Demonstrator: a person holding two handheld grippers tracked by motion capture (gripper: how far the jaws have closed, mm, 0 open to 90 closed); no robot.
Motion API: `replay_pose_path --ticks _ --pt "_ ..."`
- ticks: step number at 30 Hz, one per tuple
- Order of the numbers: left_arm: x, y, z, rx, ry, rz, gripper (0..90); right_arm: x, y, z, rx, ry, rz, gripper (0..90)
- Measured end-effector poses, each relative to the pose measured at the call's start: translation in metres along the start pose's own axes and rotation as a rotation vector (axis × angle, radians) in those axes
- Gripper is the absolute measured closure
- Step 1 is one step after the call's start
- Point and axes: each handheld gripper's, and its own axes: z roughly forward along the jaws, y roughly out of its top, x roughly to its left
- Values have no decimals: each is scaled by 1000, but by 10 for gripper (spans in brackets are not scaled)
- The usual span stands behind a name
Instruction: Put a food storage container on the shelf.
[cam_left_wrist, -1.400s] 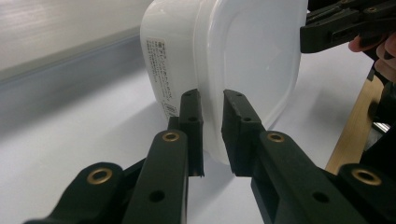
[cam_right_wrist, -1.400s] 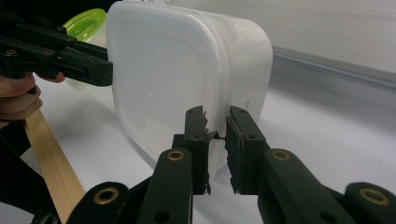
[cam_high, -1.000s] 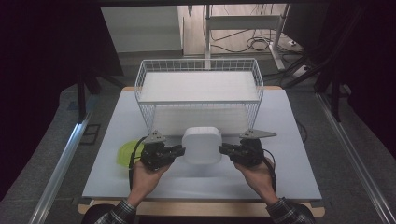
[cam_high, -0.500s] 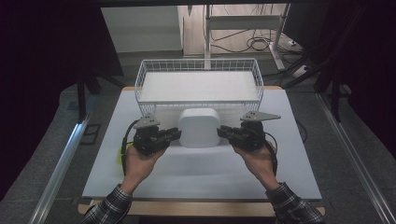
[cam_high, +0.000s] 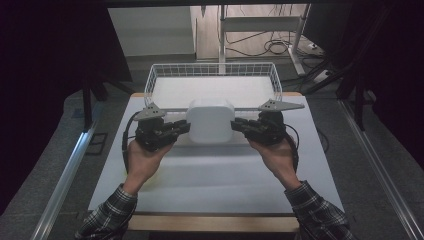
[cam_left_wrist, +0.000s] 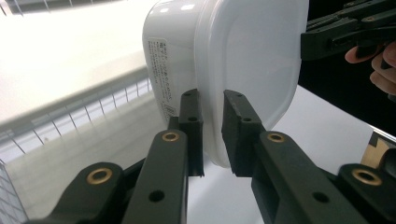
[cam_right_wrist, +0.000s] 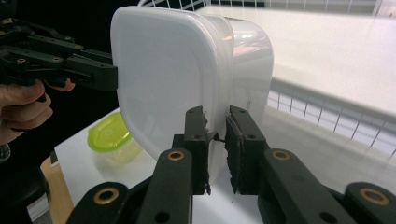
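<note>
1. Lifted and carried forward since a second ago, the white lidded container now hangs above the table, just before the near wall of the white wire basket.
2. At the left, the left gripper is clenched on the container's left rim; in the left gripper view its jaws pinch the edge of the translucent lid.
3. In the middle, the container is tipped on its side, lid facing the person, held between both grippers.
4. At the right, the right gripper is clamped on the opposite rim, jaws closed over the lid's edge.
5. A green-lidded tub sits on the table in the right gripper view, below the container.
</note>
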Motion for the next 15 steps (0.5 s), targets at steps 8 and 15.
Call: replay_pose_path --ticks 8,15 --pt "9 25 -4 -30 -8 -13 792 -3 25 -1 -30 -4 -7 790" --pt "21 45 1 -43 -7 -33 791 -8 48 1 -57 -22 -10 789"
